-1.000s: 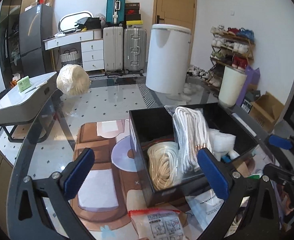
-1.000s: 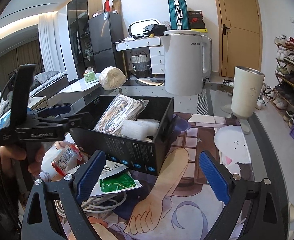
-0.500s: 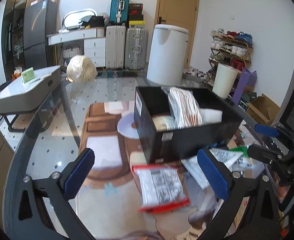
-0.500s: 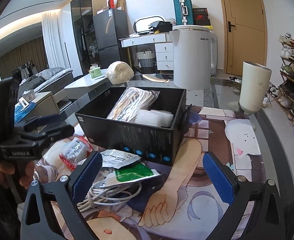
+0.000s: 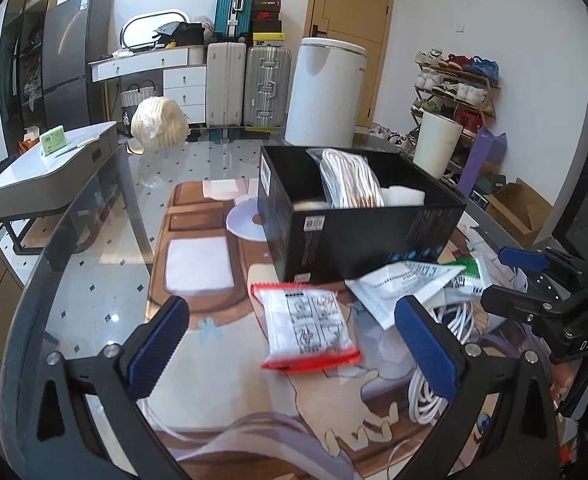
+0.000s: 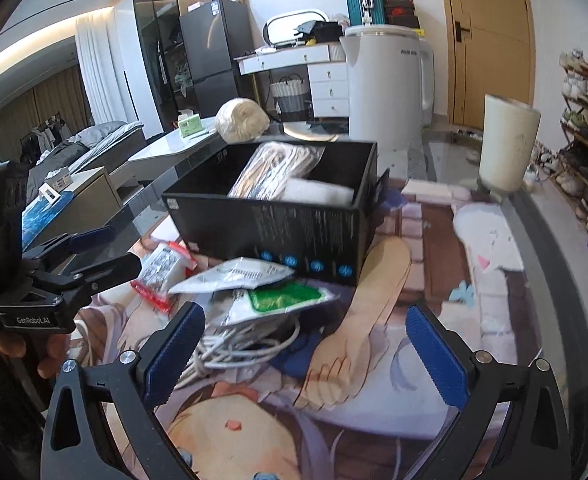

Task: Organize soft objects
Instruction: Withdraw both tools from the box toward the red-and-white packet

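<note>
white bin [image 5: 325,92], cream cup [image 5: 438,145] – suitcases [image 5: 248,84] behind.

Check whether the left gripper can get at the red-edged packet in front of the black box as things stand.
Probably yes. The left gripper is open, and the red-edged packet lies flat on the mat between its fingers with nothing on top. The white pouch lies beside it, apparently not overlapping.

Room bright, even daylight. Cove light strip [image 6: 26,46] glowing along ceiling, right wrist view. Glare on glass table [image 5: 94,280]. Strong fisheye bending, black vignette at corners. Motion blur on black box [image 6: 294,236], packets; background sharp.
</note>
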`<state>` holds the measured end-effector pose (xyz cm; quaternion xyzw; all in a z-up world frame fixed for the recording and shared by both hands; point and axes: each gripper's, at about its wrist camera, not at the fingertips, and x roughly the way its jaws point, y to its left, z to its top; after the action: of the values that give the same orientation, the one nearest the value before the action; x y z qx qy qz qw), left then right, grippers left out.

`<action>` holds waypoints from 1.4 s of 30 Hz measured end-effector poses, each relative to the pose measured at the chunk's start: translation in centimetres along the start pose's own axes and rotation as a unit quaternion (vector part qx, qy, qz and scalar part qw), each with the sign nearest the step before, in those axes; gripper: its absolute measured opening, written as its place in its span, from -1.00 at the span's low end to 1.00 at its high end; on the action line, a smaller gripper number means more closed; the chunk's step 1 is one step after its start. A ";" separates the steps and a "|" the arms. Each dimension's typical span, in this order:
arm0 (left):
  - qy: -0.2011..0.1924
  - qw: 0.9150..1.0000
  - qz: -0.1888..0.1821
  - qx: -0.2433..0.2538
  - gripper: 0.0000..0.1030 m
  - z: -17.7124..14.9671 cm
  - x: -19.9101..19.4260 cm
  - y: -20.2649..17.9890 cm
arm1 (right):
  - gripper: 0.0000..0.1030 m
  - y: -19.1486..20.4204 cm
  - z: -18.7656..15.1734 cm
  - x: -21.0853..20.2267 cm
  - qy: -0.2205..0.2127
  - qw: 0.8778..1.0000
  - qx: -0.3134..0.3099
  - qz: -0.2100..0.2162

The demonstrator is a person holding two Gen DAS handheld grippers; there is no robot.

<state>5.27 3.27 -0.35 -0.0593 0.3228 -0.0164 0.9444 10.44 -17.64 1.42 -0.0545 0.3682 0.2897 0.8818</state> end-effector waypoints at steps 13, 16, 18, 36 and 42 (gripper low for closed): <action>0.027 0.999 0.002 0.023 1.00 -0.9 0.3 -0.5 | 0.98 1.6 -1.1 1.1 0.032 0.999 0.007 0.022; 0.037 0.999 -0.001 0.036 1.00 -0.9 0.6 -0.9 | 0.98 2.1 -1.2 1.3 0.035 0.999 0.000 0.024; 0.042 0.998 0.005 0.052 1.00 -1.0 0.8 -1.3 | 0.98 2.3 -1.2 1.4 0.036 0.999 -0.003 0.023; 0.089 0.987 -0.049 0.121 1.00 -1.7 1.5 -4.8 | 0.98 2.3 -1.2 1.6 0.045 0.999 0.002 0.021; 0.090 0.989 -0.043 0.109 1.00 -1.8 1.1 -4.0 | 0.98 2.5 -1.2 2.2 0.061 0.998 0.001 0.021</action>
<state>5.11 -0.94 -1.95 0.0321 0.3995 -0.0976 0.9110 9.54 -14.91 -0.62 -0.0636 0.4227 0.3040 0.8514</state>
